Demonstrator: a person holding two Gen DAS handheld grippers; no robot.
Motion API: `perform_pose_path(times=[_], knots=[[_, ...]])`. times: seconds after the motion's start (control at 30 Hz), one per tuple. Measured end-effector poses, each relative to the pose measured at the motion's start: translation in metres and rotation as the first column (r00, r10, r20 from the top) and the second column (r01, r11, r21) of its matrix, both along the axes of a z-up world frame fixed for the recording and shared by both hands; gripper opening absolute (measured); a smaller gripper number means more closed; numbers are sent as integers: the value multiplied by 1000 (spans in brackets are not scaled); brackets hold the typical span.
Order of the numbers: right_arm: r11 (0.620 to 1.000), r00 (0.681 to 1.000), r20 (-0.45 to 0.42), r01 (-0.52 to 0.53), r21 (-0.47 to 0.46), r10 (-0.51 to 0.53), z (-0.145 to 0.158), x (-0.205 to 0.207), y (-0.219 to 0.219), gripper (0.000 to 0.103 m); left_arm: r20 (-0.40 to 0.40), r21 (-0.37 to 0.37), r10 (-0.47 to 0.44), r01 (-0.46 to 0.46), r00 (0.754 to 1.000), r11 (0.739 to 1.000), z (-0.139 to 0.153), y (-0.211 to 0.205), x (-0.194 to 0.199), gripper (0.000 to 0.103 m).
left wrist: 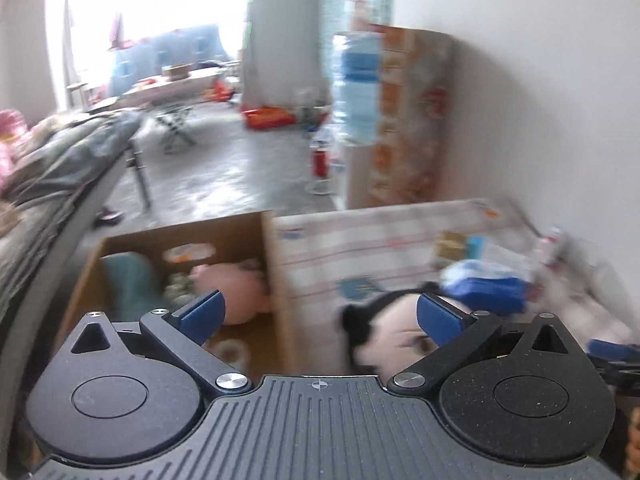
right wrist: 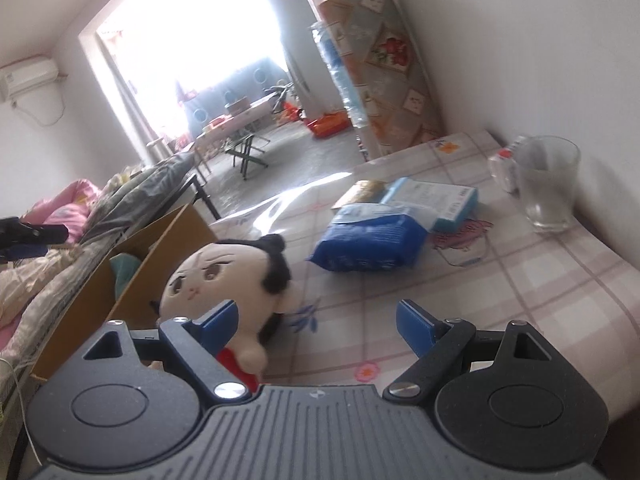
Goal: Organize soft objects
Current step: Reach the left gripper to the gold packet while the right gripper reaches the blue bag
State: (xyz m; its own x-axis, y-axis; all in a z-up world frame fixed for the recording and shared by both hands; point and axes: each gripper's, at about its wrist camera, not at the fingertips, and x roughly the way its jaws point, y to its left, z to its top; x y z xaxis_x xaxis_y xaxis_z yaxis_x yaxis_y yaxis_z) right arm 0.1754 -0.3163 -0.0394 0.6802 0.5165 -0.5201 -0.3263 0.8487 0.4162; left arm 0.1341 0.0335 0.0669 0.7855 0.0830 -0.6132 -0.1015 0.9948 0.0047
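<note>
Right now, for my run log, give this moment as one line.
left gripper: open | right gripper: open | doll: on table, unheld | box: pink toy inside

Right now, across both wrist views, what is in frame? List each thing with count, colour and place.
doll: one, cream face, black hair, red body; on the table beside the box
box: one, brown cardboard, open; left of the table
pink plush: one; inside the box
teal item: one; inside the box
blue pack: one; mid-table
light-blue carton: one; behind the pack
glass: one, clear; table's far right
table: one, checked pink cloth
left hand-held gripper: blue pads, open
right hand-held gripper: blue pads, open
</note>
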Motion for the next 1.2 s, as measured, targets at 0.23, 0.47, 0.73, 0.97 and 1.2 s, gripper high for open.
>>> perform_pose_path(times=[0.23,0.47,0.73,0.97,1.2], knots=[[999,999,10,39,5,-39,-15,2,-20,89,-41,-38,-131,129,991,991,-6,-61,36,103],[999,996,74,46,4,-46,-11,24,-31,89,-162,-120,-214,196,963,973,-20,-101,113,103],[999,994,98,43,33,-46,-21,57,-41,89,-321,-181,-176,123,930,976,-67,-119,222,101],[998,994,103,43,51,-48,-35,71,-44,89,-380,-96,-183,158,907,983,-106,-146,284,97],[995,994,98,49,87,-58,-42,74,-53,89,-430,-33,-203,210,880,977,-134,-168,315,86]])
